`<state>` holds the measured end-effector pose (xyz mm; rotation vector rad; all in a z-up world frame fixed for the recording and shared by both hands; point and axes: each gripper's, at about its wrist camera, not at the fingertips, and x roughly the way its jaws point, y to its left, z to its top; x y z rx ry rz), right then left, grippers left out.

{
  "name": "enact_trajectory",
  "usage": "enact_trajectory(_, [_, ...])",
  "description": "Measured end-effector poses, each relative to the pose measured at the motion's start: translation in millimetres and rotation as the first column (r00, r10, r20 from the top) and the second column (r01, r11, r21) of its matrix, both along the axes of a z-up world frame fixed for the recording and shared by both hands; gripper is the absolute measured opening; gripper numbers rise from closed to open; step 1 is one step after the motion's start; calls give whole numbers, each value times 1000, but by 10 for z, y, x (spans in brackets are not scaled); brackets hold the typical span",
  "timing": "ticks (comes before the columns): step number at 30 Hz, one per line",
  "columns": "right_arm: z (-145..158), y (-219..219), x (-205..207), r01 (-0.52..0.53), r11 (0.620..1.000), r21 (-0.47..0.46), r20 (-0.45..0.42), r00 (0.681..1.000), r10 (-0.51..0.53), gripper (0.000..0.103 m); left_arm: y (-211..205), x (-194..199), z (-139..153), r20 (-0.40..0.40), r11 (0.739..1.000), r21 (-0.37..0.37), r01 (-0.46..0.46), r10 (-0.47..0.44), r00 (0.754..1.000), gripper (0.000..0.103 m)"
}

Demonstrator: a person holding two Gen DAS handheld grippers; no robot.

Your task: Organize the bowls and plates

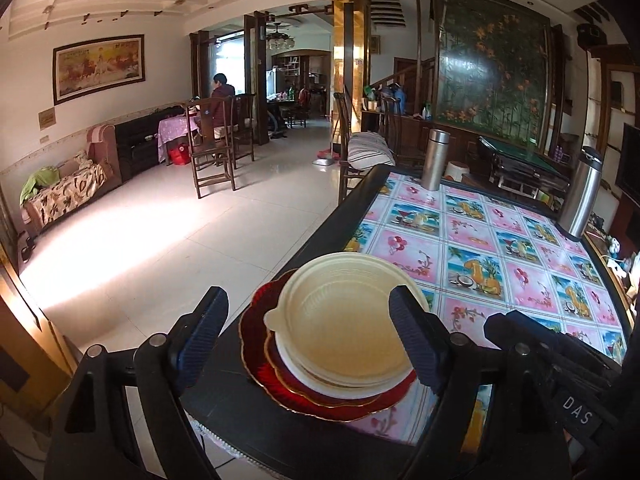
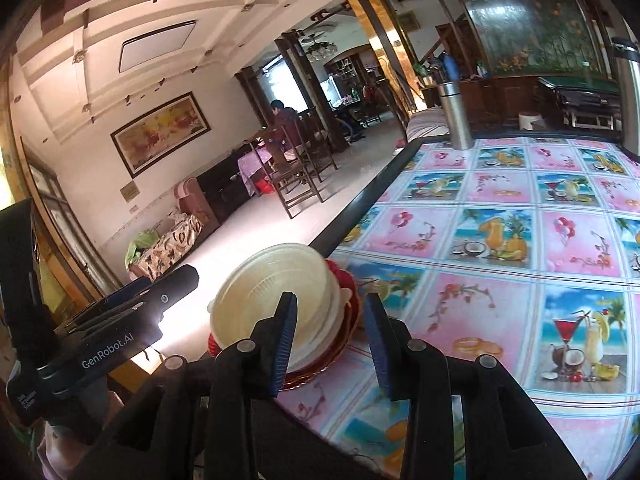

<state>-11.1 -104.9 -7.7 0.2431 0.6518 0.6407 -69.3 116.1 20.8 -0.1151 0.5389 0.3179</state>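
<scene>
A stack of cream plastic bowls [image 1: 348,320] sits on red scalloped plates with gold rims [image 1: 260,344] at the near left corner of the table [image 1: 480,248]. My left gripper [image 1: 308,298] is open wide. Its fingers stand on either side of the stack, short of it and not touching. In the right wrist view the bowls [image 2: 272,292] and the red plates [image 2: 340,274] lie just ahead and to the left. My right gripper [image 2: 332,340] is open with a narrower gap and holds nothing. Its left finger [image 2: 284,344] overlaps the stack in view.
Two steel flasks [image 1: 436,160] [image 1: 582,192] stand at the table's far side. The table's dark edge [image 2: 360,200] drops to a tiled floor on the left. Wooden chairs [image 1: 212,152] and a seated person [image 1: 222,98] are far off across the room.
</scene>
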Motion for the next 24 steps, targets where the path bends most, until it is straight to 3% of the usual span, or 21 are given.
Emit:
enact_trajectory(11, [76,438,-170,-78,997,-24,40,996,79,37,163,-176,0,58,999,-32,-9,11,998,84])
enact_trajectory(17, [79,445,-206,-95,995,-17,45,994,96,37,29,-218,44,99,998,57,-13,7,995,92])
enact_trajectory(20, [75,451,-207,-100,995,-17,50,994,101,37,13,-261,59,124,999,48,17,-23,992,103])
enact_trajectory(24, [69,446,-187,-98,995,-6,43,994,98,38,49,-328,104,164,999,24,22,-25,986,103])
